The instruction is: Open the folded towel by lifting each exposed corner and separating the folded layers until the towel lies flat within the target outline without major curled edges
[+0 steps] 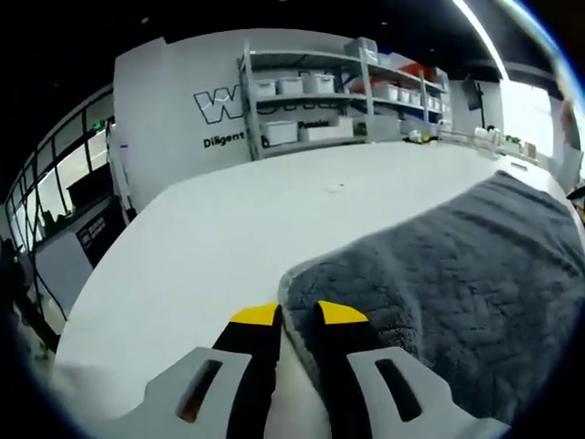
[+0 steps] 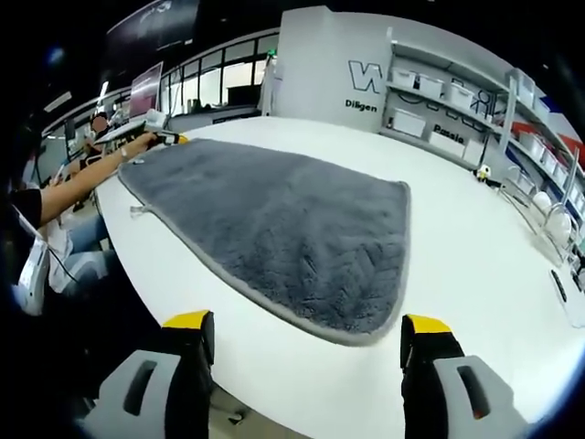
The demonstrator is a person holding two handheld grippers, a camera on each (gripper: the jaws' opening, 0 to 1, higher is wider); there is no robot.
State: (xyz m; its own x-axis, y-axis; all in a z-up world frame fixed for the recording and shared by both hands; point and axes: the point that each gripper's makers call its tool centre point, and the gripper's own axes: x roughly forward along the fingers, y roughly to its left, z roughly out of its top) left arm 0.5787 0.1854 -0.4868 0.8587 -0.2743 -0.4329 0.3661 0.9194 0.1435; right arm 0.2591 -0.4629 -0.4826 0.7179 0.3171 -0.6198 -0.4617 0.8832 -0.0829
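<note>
Two hand-held grippers are working the grey towel [image 2: 283, 229] lying spread on the white worktop [image 1: 210, 229]: left hand-held gripper [image 1: 298, 315] is pinching a corner, right hand-held gripper [image 2: 306, 329] is hanging released, so pulling outward low should be flattening the edge.

A broad white smooth-surfaced worktop [image 2: 475, 274] is carrying a grey plush towel with a herringbone weave and stitched border [image 2: 283, 219], which is lying spread flat across it, its rounded corner sitting near the worktop's near edge in the right gripper view. In the left gripper view the same worktop [image 1: 210, 238] is stretching away bare beside the towel [image 1: 457, 274]. Small items, too far to identify, are sitting along the worktop's far right edge [image 2: 558, 274].
</note>
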